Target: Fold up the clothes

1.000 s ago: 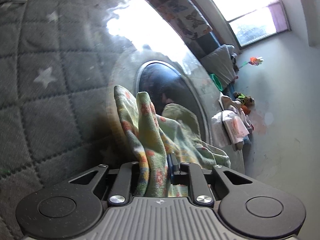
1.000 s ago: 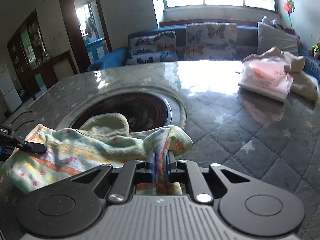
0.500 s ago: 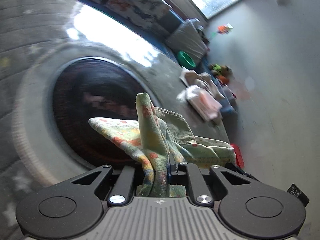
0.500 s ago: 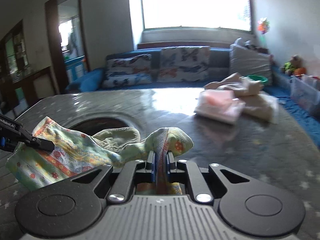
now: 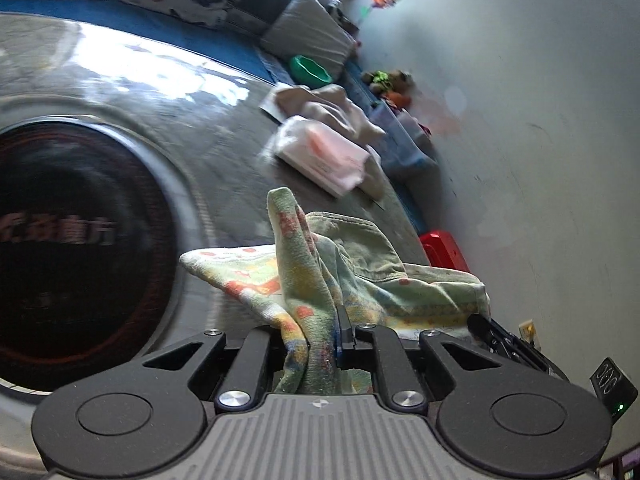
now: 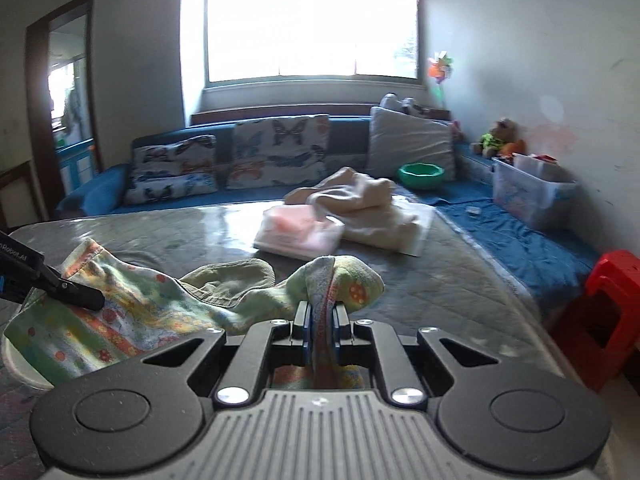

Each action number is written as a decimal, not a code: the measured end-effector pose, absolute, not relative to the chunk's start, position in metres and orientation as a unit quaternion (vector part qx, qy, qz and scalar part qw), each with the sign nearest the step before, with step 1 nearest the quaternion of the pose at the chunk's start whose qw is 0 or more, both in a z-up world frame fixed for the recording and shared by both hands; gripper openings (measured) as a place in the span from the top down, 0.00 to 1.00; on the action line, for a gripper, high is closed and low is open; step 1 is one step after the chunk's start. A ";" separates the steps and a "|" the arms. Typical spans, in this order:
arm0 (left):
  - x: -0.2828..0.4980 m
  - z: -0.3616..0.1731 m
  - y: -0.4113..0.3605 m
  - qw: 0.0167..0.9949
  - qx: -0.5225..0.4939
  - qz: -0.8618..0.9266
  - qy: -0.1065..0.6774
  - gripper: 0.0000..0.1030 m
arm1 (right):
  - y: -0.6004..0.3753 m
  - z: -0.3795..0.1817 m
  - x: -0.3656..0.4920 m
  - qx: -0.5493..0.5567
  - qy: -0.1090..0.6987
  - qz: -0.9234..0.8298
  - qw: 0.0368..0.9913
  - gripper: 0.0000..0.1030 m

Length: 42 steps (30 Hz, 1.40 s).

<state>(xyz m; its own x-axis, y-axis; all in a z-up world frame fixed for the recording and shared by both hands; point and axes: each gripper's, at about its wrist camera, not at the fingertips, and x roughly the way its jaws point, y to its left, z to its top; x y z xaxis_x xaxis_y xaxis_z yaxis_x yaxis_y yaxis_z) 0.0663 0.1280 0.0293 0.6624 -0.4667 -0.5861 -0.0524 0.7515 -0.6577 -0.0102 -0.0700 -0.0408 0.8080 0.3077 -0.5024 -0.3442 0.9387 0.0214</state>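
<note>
Daylight from a wide window falls on a quilted grey bench [image 6: 420, 280] with a blue sofa behind it. At the lower centre of the right wrist view, the right gripper [image 6: 320, 320] is nearly closed, a bunched fold of the patterned cloth [image 6: 132, 312] pinched between its pads. At the lower centre of its own view, the left gripper [image 5: 320, 332] is likewise clamped on a thick gather of the same cloth; in the right view its black tip bites the far edge at the left of the frame. Between the two, the cloth sags in loose waves just over the bench, beside a dark round inset [image 5: 72, 240] at the left of the left view. It looks light, soft and limp, like thin terry: it will droop wherever unsupported and should not slip much. Holding corners or hem edges rather than bunched middles would likely give a flatter fold. Farther back, in the upper middle of the right view, lie a pink packet [image 6: 300, 232] and a cream garment [image 6: 360, 204].
</note>
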 end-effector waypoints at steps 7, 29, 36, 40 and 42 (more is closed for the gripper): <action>0.083 0.009 0.098 0.841 -0.319 -0.132 0.417 0.88 | -0.102 -0.058 -0.003 -0.030 0.275 0.141 0.950 0.91; 0.080 0.002 0.121 0.859 -0.290 -0.057 0.418 0.47 | -0.134 -0.100 0.013 -0.031 0.323 0.105 0.940 0.80; 0.091 0.019 0.094 0.868 -0.273 -0.109 0.399 0.65 | -0.106 -0.095 0.016 -0.025 0.323 0.177 0.930 0.80; 0.107 0.013 0.072 0.860 -0.265 -0.136 0.414 0.67 | -0.087 -0.104 0.024 -0.033 0.331 0.193 0.923 0.80; 0.115 0.007 0.064 0.857 -0.263 -0.140 0.421 0.67 | -0.082 -0.109 0.027 -0.035 0.336 0.195 0.921 0.80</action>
